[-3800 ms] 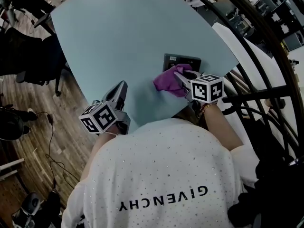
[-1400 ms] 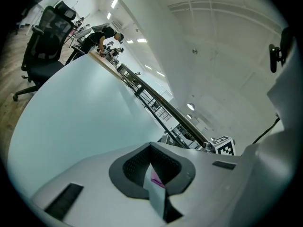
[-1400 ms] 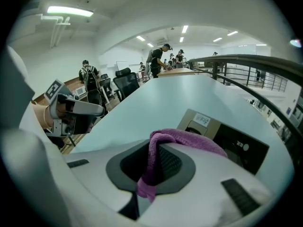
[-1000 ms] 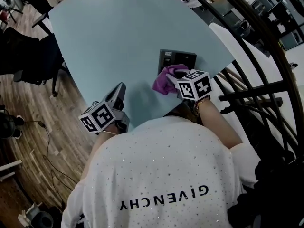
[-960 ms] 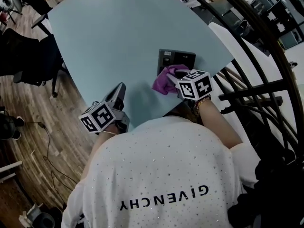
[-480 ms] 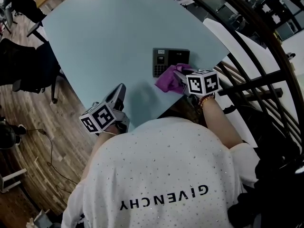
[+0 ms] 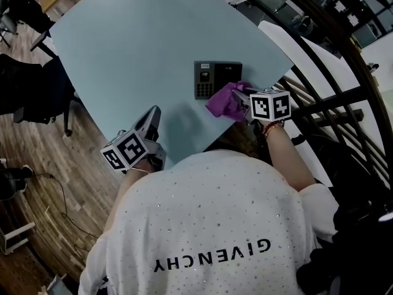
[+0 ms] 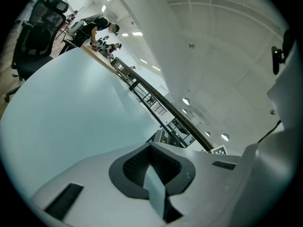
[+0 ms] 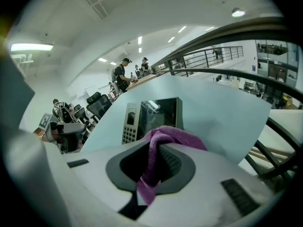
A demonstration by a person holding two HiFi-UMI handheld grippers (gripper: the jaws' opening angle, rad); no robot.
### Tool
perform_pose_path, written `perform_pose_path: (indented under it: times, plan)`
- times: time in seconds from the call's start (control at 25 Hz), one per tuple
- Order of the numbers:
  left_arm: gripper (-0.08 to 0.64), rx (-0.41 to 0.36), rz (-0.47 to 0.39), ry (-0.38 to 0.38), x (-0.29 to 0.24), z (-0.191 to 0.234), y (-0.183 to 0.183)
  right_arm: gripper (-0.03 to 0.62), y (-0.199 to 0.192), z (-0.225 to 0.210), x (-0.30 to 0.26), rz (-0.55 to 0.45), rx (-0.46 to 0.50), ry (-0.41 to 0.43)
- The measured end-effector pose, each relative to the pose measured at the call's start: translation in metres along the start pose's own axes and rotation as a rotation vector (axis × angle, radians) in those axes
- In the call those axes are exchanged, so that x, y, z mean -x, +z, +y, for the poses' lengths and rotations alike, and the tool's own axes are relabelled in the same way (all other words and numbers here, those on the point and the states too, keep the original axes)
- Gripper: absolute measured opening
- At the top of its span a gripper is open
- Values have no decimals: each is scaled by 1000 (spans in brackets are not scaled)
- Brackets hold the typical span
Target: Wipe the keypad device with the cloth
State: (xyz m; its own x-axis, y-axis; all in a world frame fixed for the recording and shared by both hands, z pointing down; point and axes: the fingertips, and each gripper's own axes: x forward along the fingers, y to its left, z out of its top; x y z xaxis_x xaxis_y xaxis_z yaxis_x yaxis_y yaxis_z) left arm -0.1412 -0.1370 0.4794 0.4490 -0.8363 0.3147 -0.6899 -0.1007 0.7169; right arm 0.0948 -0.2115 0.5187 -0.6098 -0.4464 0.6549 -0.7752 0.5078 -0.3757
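Purple cloth (image 7: 226,101), pinched by the right gripper (image 7: 238,103), sits at the keypad device's (image 7: 217,78) near-right corner. The left gripper (image 7: 153,117) hangs empty, jaws together. Unbraced, the device may slide across the table (image 7: 141,35).

Pale blue tabletop (image 7: 141,42), dark keypad device (image 7: 212,75) lying flat near the right edge, purple cloth (image 7: 225,102) bunched over its near right corner, held at the right gripper (image 7: 241,105), left gripper (image 7: 153,117) well apart near the front edge, over bare tabletop.
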Motion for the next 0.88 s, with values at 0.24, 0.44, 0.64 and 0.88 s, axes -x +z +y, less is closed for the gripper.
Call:
perform_pose_path:
  times: [0.24,0.44,0.64,0.88]
  plan:
    - [0,5,9,-11,-2,1,-1,25,-3,-15,10,-5,-19,-58]
    - [0,-66,23,2,-2,-5,0,25,-2,-30,22,-7,-37,-110]
    - [0,-104,22,-6,2,-9,-1,25,-13,-47,29,-23,-102,-157]
    - [0,-65,-2,16,15,3,0,25,0,-22,29,-100,-123,-53]
